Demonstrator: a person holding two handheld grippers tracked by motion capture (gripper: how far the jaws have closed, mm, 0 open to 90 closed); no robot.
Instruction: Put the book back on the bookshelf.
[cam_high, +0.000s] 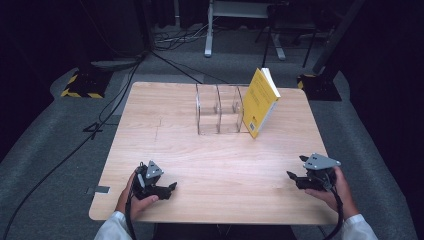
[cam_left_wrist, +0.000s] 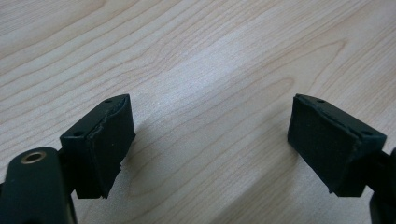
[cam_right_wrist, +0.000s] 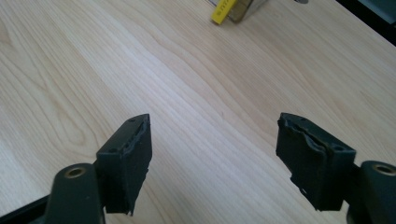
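A yellow book (cam_high: 260, 101) stands tilted at the back of the wooden table (cam_high: 210, 160), leaning against the right end of a clear plastic divider rack (cam_high: 219, 109). Its lower yellow corner (cam_right_wrist: 223, 12) shows at the top of the right gripper view. My left gripper (cam_high: 172, 188) rests low near the table's front left, jaws wide apart over bare wood (cam_left_wrist: 205, 135). Held near the front right edge, my right gripper (cam_high: 296, 169) is open too, with nothing between its pads (cam_right_wrist: 212, 163). Both grippers are far from the book.
The rack's clear compartments look empty. Bare wood lies between the grippers and the rack. Past the table edges are grey floor, black cables (cam_high: 100, 120), a yellow-and-black striped base (cam_high: 82, 86) and stand legs (cam_high: 209, 35).
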